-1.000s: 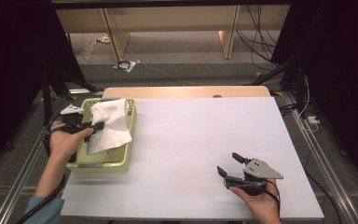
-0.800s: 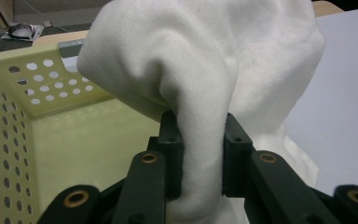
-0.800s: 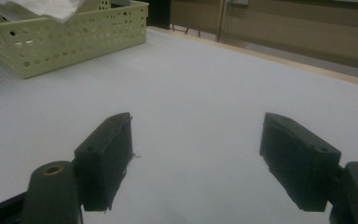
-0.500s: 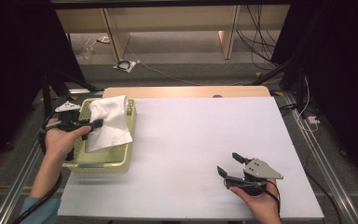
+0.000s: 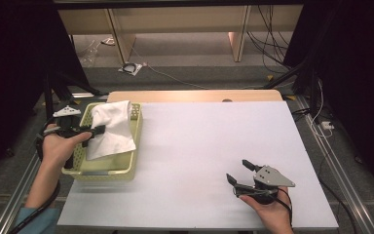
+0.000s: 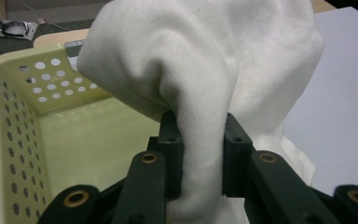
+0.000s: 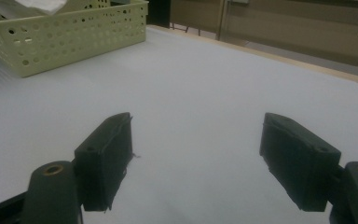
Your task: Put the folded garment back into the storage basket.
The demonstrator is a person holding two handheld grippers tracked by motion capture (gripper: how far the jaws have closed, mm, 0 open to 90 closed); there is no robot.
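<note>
Dark room w/ a white table in the middle, wooden edge strip at its far side, cables and furniture legs on the floor beyond. High view: yellow-green basket sits at the table's left edge, holes in its walls. A white cloth is draped over the basket, part inside, part hanging on the rim nearest the table's middle. Left gripper comes in from the left side, held in the person's left hand, jaws clamped on the cloth's left edge above the basket. Right gripper rests low over the table near the front right, well apart from the basket, in the right hand — jaws spread, nothing betw. them, grey plate on top. Left gripper view: the left gripper has both black jaws pressed onto a thick fold of the cloth, which bulges up and over them; the basket lies below and to the left, its inside bare where it can be seen, table at right. Right gripper view: the right gripper looks across the table — jaws wide apart, only tabletop betw. them; basket far off at upper left w/ a bit of the cloth over its rim.
</note>
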